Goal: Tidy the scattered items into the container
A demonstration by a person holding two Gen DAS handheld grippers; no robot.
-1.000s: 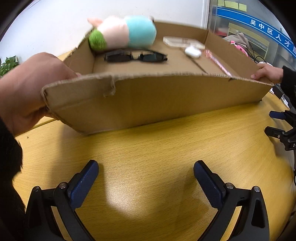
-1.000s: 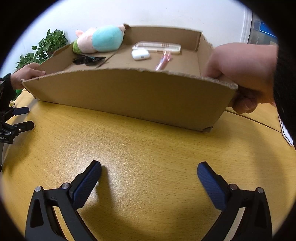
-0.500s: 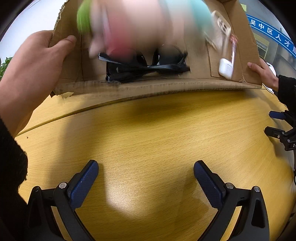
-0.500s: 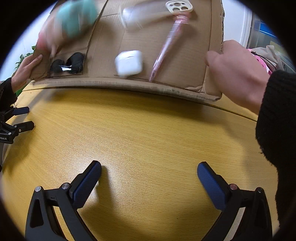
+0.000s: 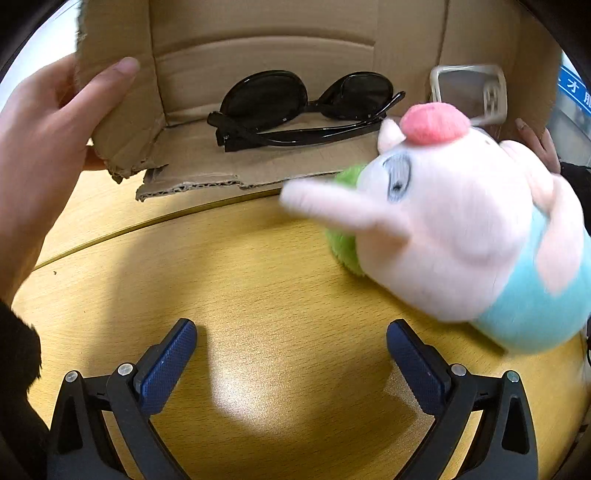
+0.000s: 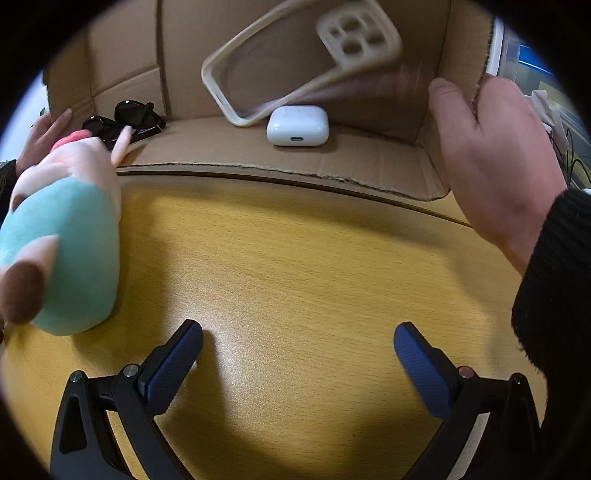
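Observation:
A cardboard box (image 5: 258, 33) (image 6: 122, 66) is tipped on its side toward me, held by two bare hands (image 5: 48, 129) (image 6: 491, 155). A pink, blue and green plush toy (image 5: 461, 229) (image 6: 62, 236) lies tumbled out on the yellow table. Black sunglasses (image 5: 303, 107) (image 6: 125, 118), a white earbud case (image 6: 297, 125) and a clear phone case (image 5: 469, 92) (image 6: 295, 62) rest on the box's lower wall; the phone case is blurred. My left gripper (image 5: 291, 354) and right gripper (image 6: 299, 354) are open and empty, low over the table.
The yellow wooden table (image 5: 258, 280) (image 6: 314, 258) has a seam running under the box. A black-sleeved arm (image 6: 554, 288) reaches in at the right. Cables (image 6: 569, 155) lie at the far right edge.
The hands tipped the box over toward me. The plush toy rolled out onto the table; the glasses, earbud case and phone case slid down to the lower wall. Neither gripper moved.

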